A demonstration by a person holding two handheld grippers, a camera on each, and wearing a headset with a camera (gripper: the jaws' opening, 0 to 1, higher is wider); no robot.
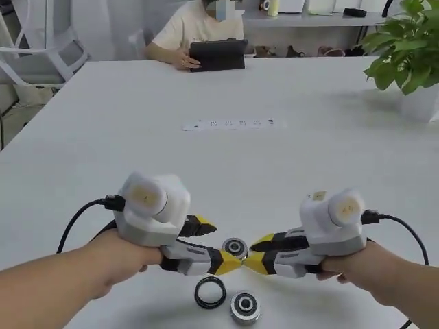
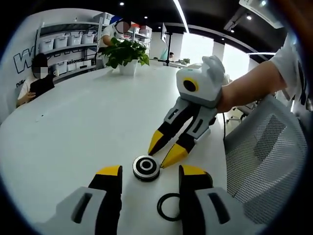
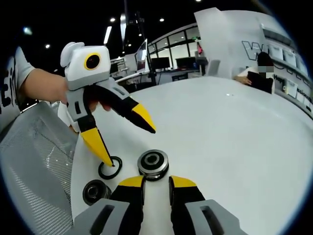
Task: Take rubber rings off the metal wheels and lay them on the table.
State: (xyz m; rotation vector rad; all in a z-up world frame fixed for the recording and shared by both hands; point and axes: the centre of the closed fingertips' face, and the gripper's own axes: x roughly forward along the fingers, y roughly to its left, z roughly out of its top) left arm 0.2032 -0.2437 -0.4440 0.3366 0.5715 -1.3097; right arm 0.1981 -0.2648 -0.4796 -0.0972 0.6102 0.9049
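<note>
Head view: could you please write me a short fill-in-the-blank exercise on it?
1. The wheels on the table number ___.
2. The loose ring near them is coloured ___.
3. The left gripper holds its jaws ___.
Missing words: two; black; open.

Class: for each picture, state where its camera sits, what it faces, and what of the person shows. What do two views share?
Head view: on the head, facing down at the table; forearms hold the left gripper and right gripper.
Left gripper view: on the left gripper, facing the wheel and right gripper; own open jaws, right arm show.
Right gripper view: on the right gripper, facing the wheel and left gripper; own jaws, left arm show.
Shared: both gripper views show the wheel and black ring.
</note>
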